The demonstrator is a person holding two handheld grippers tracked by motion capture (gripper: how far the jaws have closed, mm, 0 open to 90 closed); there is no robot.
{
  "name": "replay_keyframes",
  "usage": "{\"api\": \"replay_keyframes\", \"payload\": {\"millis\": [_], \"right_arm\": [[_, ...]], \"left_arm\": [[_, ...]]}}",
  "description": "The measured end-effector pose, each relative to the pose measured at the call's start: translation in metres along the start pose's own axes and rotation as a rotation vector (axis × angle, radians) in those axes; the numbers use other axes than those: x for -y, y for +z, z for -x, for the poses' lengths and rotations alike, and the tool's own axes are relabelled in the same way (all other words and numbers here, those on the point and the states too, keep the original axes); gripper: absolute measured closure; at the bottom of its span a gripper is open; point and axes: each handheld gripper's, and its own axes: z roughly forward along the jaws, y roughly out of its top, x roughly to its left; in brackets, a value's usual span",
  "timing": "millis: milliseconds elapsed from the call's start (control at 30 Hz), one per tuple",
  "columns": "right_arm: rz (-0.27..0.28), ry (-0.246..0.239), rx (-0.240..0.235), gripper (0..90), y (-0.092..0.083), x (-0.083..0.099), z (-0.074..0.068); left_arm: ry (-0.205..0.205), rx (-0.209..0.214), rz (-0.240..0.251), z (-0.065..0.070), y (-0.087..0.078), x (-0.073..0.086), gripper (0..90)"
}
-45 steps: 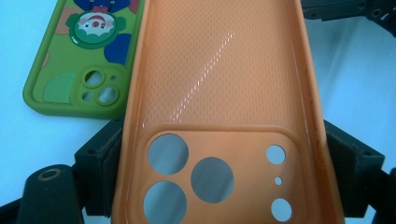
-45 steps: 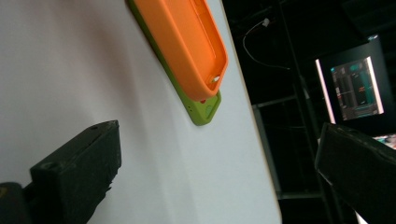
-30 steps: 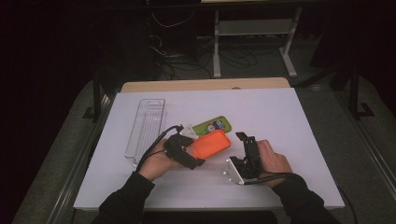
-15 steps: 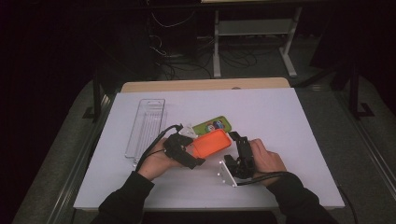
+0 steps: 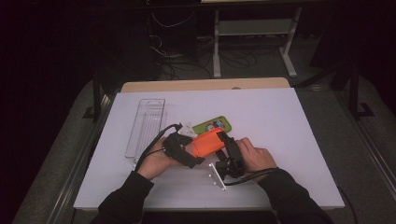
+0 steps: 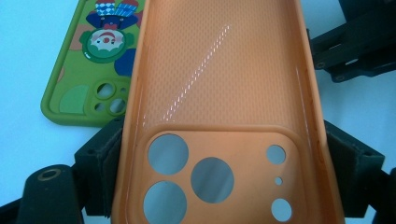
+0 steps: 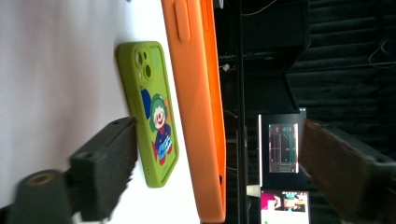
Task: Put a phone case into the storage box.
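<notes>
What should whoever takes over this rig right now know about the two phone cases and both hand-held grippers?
Left hand-held gripper: shut on the orange case at its camera end, holding it above the white table.
Right hand-held gripper: at the case's other end, jaws just closing either side of it, pads not yet touching.
Green clown case: flat on the table behind.
Clear tray: farther left.
Done: orange case lifted.
Left: probably a right-side grip.

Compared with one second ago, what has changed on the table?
The right gripper moved left to the orange phone case; its jaws have just been closing and straddle the case's end without pressing it. The left gripper stayed clamped on the case. The green phone case and clear tray kept their places.
</notes>
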Motion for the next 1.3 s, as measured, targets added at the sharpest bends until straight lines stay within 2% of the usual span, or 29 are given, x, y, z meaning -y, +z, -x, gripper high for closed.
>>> {"api": "replay_keyframes", "payload": {"millis": [33, 100, 167, 200, 267, 400, 500, 667, 1000, 1067, 1233, 1300], "right_arm": [[0.001, -0.034, 0.007, 15.8, 0.0015, -0.0023, -0.0002], [-0.001, -0.041, 0.013, 17.7, 0.0018, -0.0030, -0.0010], [0.001, -0.032, 0.004, 24.5, 0.0024, -0.0044, -0.0032], [-0.002, -0.034, -0.006, 27.3, 0.0023, -0.0048, -0.0035], [-0.015, -0.036, -0.011, 34.8, 0.0004, -0.0052, -0.0032], [-0.013, -0.038, -0.012, 39.6, -0.0002, -0.0051, -0.0037], [-0.016, -0.040, -0.038, 46.4, -0.0015, -0.0065, -0.0052], [0.001, -0.045, -0.032, 59.5, -0.0026, -0.0066, -0.0057], [0.005, -0.052, -0.038, 70.9, -0.0034, -0.0075, -0.0077], [0.003, -0.064, -0.053, 75.8, -0.0029, -0.0076, -0.0072], [-0.004, -0.065, -0.065, 76.7, -0.0031, -0.0074, -0.0070], [-0.005, -0.075, -0.066, 77.3, -0.0030, -0.0078, -0.0083]], "left_arm": [[0.000, 0.000, -0.001, 0.0000, -0.0001, 0.0000, 15.8], [-0.004, 0.001, -0.001, 0.0001, -0.0001, 0.0002, 15.8], [-0.018, 0.001, 0.008, 0.0007, 0.0005, 0.0004, 15.8], [-0.004, -0.004, -0.003, 0.0000, -0.0002, 0.0004, 15.8], [-0.005, -0.004, -0.003, 0.0003, -0.0002, 0.0005, 15.8], [-0.001, -0.004, -0.003, 0.0003, 0.0000, 0.0004, 15.8], [0.000, -0.004, -0.003, 0.0004, 0.0001, 0.0005, 15.8], [0.001, 0.003, -0.004, 0.0006, 0.0007, 0.0006, 15.8], [0.003, 0.001, -0.009, 0.0005, 0.0007, 0.0006, 15.8], [0.004, 0.003, -0.008, 0.0006, 0.0010, 0.0006, 15.7], [0.008, 0.005, -0.010, 0.0002, 0.0012, 0.0005, 15.7], [-0.003, 0.013, -0.015, 0.0001, 0.0020, 0.0009, 15.5]]}}
